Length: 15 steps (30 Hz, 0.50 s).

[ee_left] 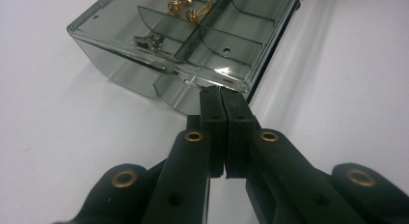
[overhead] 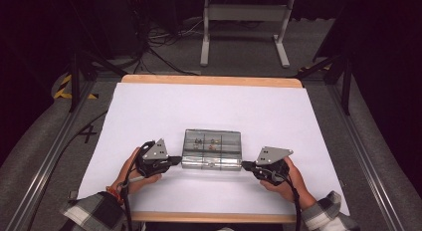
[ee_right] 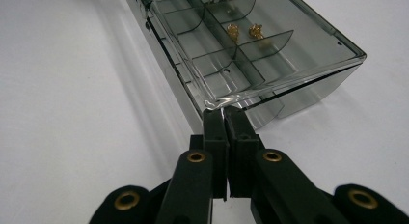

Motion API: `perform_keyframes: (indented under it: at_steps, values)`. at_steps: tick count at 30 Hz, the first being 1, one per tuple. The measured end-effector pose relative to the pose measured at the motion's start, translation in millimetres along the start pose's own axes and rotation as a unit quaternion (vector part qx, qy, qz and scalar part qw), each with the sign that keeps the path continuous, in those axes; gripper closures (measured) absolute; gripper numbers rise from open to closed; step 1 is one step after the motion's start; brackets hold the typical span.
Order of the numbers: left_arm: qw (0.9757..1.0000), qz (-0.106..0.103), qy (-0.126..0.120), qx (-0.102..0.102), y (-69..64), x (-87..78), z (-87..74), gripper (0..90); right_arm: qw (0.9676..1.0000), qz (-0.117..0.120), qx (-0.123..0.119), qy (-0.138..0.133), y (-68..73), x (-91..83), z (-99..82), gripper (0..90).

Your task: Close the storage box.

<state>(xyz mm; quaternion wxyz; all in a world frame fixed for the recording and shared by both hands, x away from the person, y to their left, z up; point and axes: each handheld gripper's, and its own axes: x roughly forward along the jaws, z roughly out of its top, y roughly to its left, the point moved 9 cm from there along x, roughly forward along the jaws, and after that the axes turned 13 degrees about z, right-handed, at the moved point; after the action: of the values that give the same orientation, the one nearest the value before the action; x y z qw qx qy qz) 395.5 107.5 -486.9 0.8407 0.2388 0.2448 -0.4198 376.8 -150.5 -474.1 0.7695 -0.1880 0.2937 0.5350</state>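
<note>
- Clear smoke-tinted plastic box, with dividers inside, set on the white sheet between two hand-held claws.
- Left claw with jaws pressed together and empty, tips just at the box's near left corner, right at the lid's edge; likely placed to steady or lift that end.
- Right claw likewise shut on nothing, tips meeting the opposite near corner; mirrored placement suggests both ends are to be worked at once.
- Ahead of the left claw's tips, gold-coloured trinkets in one compartment and a small silvery piece in the next; probably earrings, too small to be sure.
- From the right claw, gold pieces beyond the tips in a middle compartment; a further item at the far end cut off by the frame.
- Actual contact between tips and plastic hard to judge; lid seemingly slightly raised, hinge side unclear.
- Forearms in checked sleeves cropped at the bottom edge.
</note>
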Motion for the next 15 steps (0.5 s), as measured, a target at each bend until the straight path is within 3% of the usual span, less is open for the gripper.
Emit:
perform_keyframes:
  at_steps: [15]
  values:
    - [0.9997,0.001,0.022,0.007,-1.3,9.3,-12.6,87.0,0.9997,-0.017,0.011,0.013,-0.8,1.2,-4.4,90.0]
